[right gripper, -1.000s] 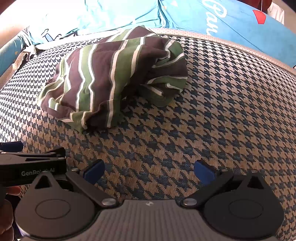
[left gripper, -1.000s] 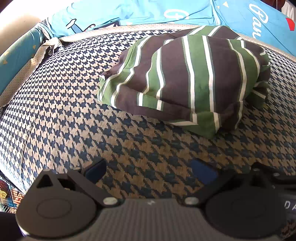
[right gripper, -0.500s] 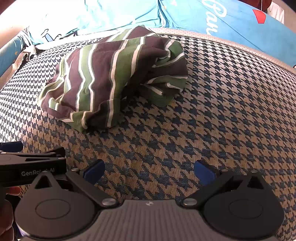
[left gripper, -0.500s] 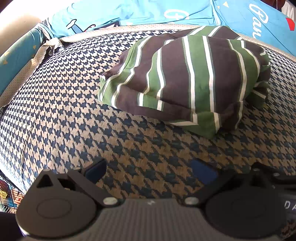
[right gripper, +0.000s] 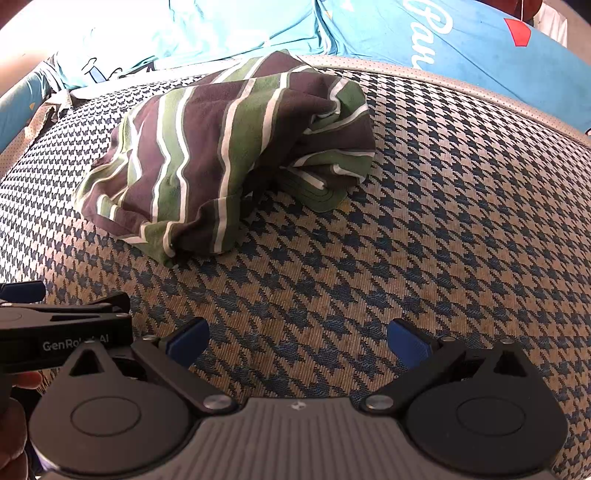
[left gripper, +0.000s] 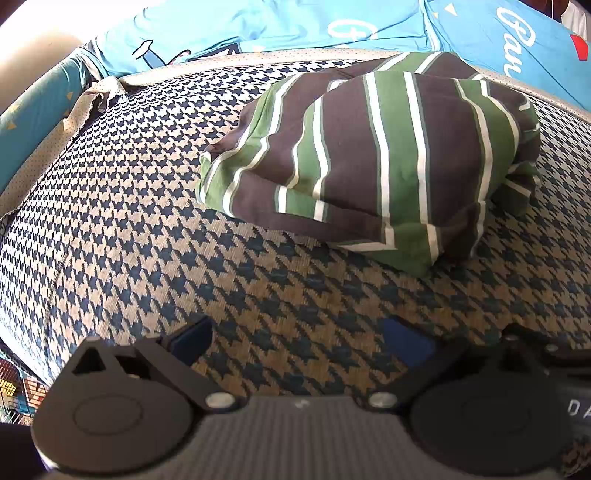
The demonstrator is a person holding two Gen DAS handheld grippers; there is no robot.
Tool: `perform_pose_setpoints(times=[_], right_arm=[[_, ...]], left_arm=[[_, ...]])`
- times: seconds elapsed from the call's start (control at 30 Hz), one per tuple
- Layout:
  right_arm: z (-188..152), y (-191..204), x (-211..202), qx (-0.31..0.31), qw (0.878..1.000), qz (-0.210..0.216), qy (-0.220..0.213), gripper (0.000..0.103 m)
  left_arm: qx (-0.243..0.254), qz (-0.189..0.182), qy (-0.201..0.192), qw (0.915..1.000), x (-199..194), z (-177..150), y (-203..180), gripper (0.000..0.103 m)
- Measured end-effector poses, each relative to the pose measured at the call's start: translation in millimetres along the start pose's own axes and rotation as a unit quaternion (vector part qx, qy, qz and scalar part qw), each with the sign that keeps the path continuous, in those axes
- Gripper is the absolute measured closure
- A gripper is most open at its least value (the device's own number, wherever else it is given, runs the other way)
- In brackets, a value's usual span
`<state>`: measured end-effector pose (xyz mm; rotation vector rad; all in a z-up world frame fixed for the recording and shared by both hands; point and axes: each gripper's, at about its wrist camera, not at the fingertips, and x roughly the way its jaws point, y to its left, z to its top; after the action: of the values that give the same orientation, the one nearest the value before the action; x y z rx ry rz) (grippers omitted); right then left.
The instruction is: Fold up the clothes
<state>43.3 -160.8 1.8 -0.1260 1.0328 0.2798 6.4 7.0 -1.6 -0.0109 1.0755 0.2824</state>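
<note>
L tongs (left gripper: 297, 343): mine, wide open, nothing held. Hover low over the near edge of the cushion (left gripper: 110, 206); blue pads (left gripper: 190, 338) well apart, clear of the cloth.
Change, L view: none. All three L frames over the last sec. match; no approach started.
Cushion: houndstooth weave, carries the garment. Beige piping runs along the far edge.
Striped garment (left gripper: 369, 155): green/brown/white, lies bunched toward the far edge, nearer the far-R side in L view. Rough lump, not a flat fold. Near hem corner (left gripper: 413, 254) points at my tongs.
Blue fabric (left gripper: 258, 26): printed, beyond the far edge. Not in play.
R tongs (right gripper: 297, 341): mine, wide open, empty, near edge, just beside the L unit (right gripper: 62, 332), which shows at the L border of the R view.
Garment, R view (right gripper: 221, 147): sits far-L of the R tongs; loose folded flap (right gripper: 325, 173) faces R.
Change, R view: none; garment outline same as 1 sec. ago.
Meaning: a pause. Judged: fold not begun or only partly done; next step likely a reach for 2 hem corners to spread it flat.
</note>
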Motion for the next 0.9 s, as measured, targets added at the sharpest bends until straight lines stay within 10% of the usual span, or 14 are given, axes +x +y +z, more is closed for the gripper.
perform_pose_setpoints(times=[0.9], right_arm=[[1.0,0.5,-0.3,-0.004,1.000,0.002,-0.004,0.000]], left_arm=[[-0.005,0.001,-0.001,1.0000,1.0,1.2,8.9,0.000]])
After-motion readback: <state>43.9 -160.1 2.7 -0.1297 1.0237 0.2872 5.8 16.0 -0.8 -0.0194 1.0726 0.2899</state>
